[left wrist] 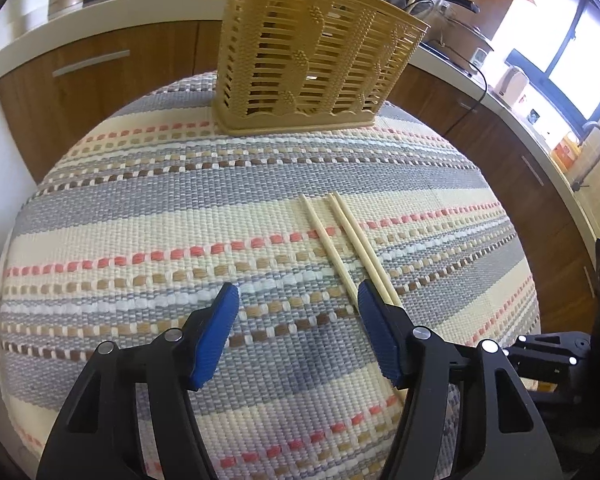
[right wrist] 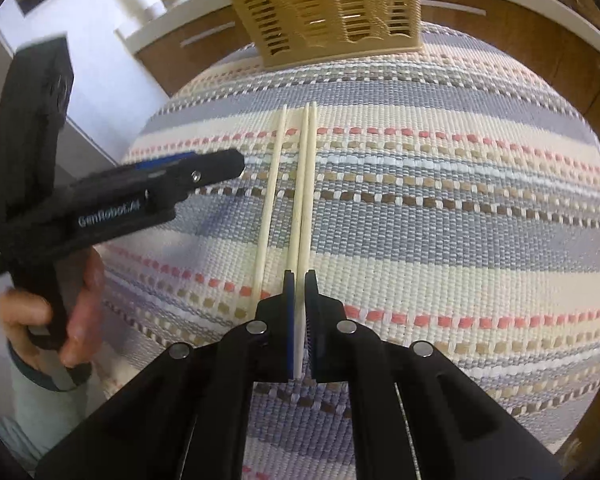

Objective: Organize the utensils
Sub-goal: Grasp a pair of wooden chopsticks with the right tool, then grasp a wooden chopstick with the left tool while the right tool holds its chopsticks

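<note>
Blue-padded right gripper (right wrist: 299, 276) sat low, nearest the chopsticks (right wrist: 302, 184), clamped on their near ends. Left gripper (left wrist: 298, 294) hovered beside them, fingers apart. Chopsticks lay on striped mat (right wrist: 440, 240); tan basket (left wrist: 316, 56) stood beyond.
</note>
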A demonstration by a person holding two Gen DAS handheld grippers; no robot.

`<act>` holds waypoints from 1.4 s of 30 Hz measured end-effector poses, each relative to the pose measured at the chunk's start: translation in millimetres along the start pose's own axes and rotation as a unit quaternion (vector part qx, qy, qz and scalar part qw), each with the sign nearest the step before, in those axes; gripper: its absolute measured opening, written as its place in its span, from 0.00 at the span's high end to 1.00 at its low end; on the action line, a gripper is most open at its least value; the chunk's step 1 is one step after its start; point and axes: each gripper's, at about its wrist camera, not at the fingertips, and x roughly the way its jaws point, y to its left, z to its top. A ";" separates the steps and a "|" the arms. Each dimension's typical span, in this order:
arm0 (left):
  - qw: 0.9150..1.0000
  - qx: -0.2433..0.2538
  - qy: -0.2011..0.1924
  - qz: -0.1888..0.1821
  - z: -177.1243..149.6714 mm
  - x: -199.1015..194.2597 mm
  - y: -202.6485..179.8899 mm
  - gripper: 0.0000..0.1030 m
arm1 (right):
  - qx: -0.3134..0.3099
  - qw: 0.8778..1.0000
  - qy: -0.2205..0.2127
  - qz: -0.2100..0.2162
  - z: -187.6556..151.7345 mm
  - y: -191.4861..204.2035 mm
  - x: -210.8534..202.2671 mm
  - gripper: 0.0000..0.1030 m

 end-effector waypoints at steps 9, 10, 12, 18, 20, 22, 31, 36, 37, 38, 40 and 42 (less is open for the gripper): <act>1.000 0.000 -0.003 -0.007 -2.0 -1.6 -1.2 0.42 | -0.012 0.999 0.007 -0.036 -2.9 14.4 9.3 0.81; 1.000 0.000 -0.004 -0.007 -2.0 -1.7 -2.1 0.42 | -0.019 0.999 0.007 -0.044 -2.4 19.6 11.2 0.81; 1.000 -0.001 -0.003 -0.007 -1.4 -1.6 -2.9 0.42 | -0.038 0.997 0.008 -0.062 -2.3 33.0 16.0 0.81; 1.000 0.019 0.011 0.006 7.3 8.4 -25.9 0.42 | -0.021 0.996 -0.004 -0.084 -0.1 22.9 13.5 0.90; 0.999 0.034 0.022 0.035 13.6 17.1 -38.3 0.44 | 0.000 0.997 -0.009 -0.079 -1.0 5.0 5.0 0.90; 0.997 0.044 0.041 0.058 18.3 28.1 -46.6 0.61 | 0.015 0.997 -0.014 -0.076 0.0 -13.3 -2.2 0.90; 0.983 0.114 0.067 0.127 22.2 44.1 -87.3 0.95 | 0.015 0.995 -0.024 -0.095 2.0 -40.3 -16.2 0.89; 0.989 0.096 0.066 0.096 21.0 29.9 -64.8 0.96 | 0.032 0.998 0.003 -0.055 11.2 -55.3 -12.2 0.82; 0.989 0.093 0.064 0.092 21.0 26.0 -57.8 0.96 | 0.031 0.998 0.010 -0.050 15.9 -56.6 -10.9 0.74; 0.990 0.086 0.064 0.088 22.3 22.2 -52.0 0.96 | 0.029 0.998 0.015 -0.046 20.5 -56.6 -9.5 0.68; 0.991 0.079 0.067 0.082 24.2 18.6 -41.8 0.96 | 0.021 0.999 0.024 -0.040 32.4 -55.9 -7.9 0.47; 0.991 0.076 0.072 0.079 28.2 18.0 -31.3 0.96 | 0.003 0.998 0.034 -0.043 46.3 -52.1 -4.6 0.48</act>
